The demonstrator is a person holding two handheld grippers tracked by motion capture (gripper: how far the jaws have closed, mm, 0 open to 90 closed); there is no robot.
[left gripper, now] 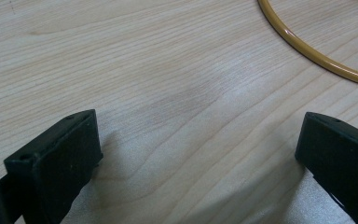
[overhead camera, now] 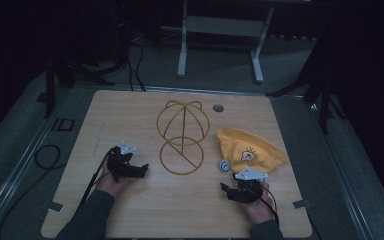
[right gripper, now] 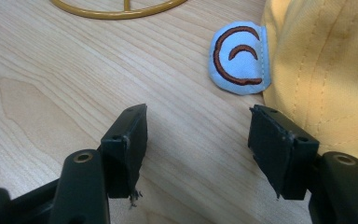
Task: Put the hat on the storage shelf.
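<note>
Right tongs (right gripper: 196,140) agape beside yellow hat (right gripper: 326,65), blue ear (right gripper: 240,58).

The high view is dim and underexposed: the wooden table (overhead camera: 130,210) is the one lit surface, the floor and background around it sink into near-black, and fine detail is soft and grainy. Both gripper views are much brighter and evenly lit from above, with a pale sheen on the wood grain and soft, diffuse shadows spreading under the black jaws. In those close views the near jaws are slightly out of focus, while the yellow cap (right gripper: 326,70) and its blue patch (right gripper: 240,53) look sharp enough to show stitching, with no harsh glare.
</note>
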